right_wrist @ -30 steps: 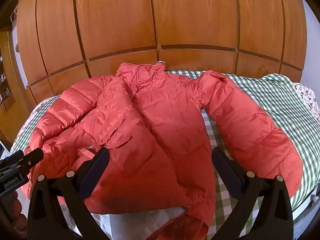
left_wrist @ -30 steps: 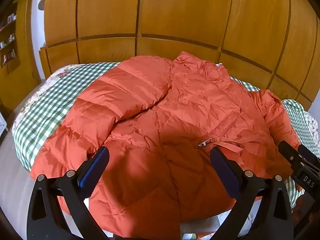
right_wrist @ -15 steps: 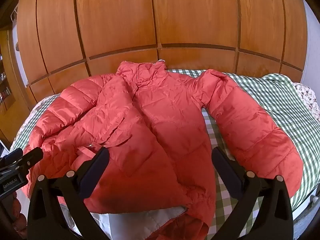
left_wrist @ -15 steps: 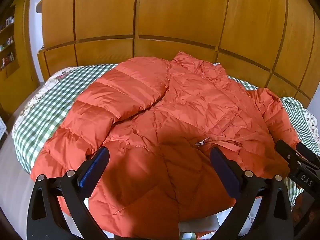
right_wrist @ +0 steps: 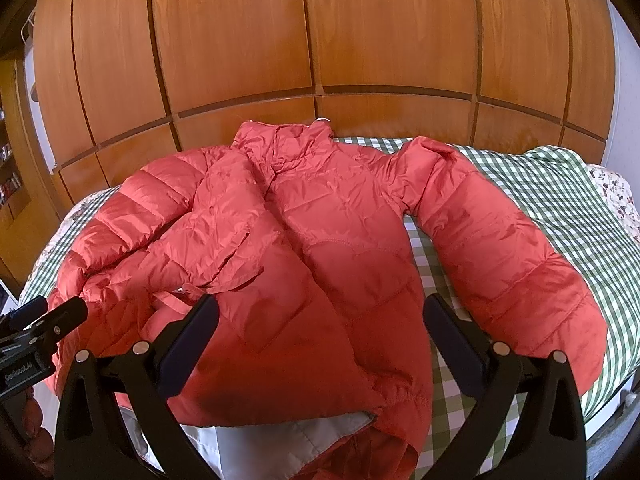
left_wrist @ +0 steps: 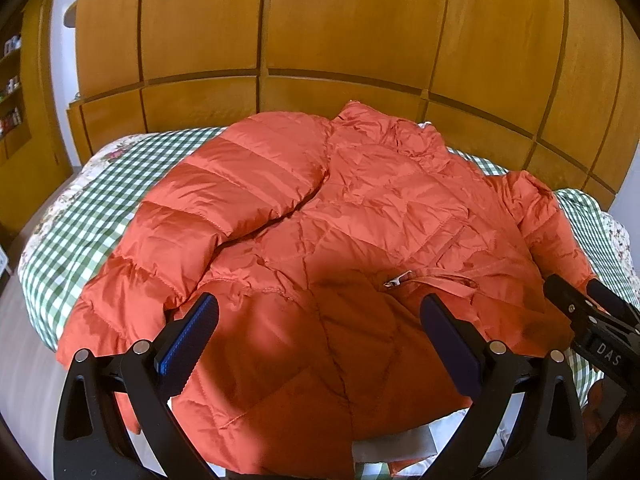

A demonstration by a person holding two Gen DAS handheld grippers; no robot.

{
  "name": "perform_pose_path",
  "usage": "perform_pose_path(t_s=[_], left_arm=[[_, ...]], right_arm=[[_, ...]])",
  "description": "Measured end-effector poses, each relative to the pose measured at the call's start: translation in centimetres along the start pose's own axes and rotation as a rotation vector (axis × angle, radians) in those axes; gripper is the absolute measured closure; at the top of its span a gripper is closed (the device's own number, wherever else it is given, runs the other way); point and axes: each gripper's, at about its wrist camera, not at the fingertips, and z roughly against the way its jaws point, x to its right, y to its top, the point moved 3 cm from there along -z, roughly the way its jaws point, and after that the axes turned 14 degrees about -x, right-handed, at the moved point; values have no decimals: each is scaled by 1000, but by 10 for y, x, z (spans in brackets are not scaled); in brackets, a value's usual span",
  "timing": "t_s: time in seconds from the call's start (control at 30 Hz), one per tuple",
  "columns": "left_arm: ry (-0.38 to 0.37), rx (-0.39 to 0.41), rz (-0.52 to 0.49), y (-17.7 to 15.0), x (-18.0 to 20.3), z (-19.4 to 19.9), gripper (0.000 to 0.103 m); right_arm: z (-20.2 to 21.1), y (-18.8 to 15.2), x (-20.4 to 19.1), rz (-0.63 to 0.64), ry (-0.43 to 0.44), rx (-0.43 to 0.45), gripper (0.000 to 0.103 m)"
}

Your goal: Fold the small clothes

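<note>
Jacket: an orange-red quilted puffer jacket [left_wrist: 360, 240] is laid front-up across the bed, collar toward the wooden wall, hem hanging at the near edge where a bit of pale grey lining [right_wrist: 280, 444] is exposed

Feel: probably light and squashy, lots of trapped air, so it'll likely be springy and folds may not be held without being pressed down tbh

Shell: shiny nylon look, so slip is expected under the pads; a pinch that gathers shell plus filling is judged safer than a skim of the surface

Sleeves: the sleeve [left_wrist: 224, 200] on the left of the left wrist view is lying partly over the body; the other sleeve [right_wrist: 500, 256] is stretched out on the bedcover, clear of the body lower down

Where to grab: cuff of the spread sleeve, or the hem corners, since seams there give something firmer to be gripped; the zipper pull [left_wrist: 394, 280] is best avoided

Left gripper [left_wrist: 316, 344]: jaws spread wide, nothing held, hovering over the lower front of the jacket

Right gripper [right_wrist: 320, 340]: same deal, jaws wide apart and empty, above the hem area

Surface: green-and-white checked bedcover [right_wrist: 560, 184] over a floral sheet [left_wrist: 72, 196], soft and giving, so not much can be pressed against

Room: curved-looking wooden panelling [right_wrist: 320, 40] behind the bed, shelves [left_wrist: 12, 92] with small items off to the left
</note>
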Motion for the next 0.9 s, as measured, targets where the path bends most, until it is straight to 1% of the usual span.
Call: perform_pose_path(t_s=[0.47, 0.63, 0.9], left_arm=[[15, -6, -35, -1, 4, -2, 3], [-1, -22, -55, -2, 5, -5, 3], [-20, -31, -49, -1, 2, -10, 3]], right_arm=[[1, 0, 0, -2, -3, -3, 2], [1, -1, 0, -3, -3, 0, 2], [0, 0, 0, -2, -5, -1, 2]])
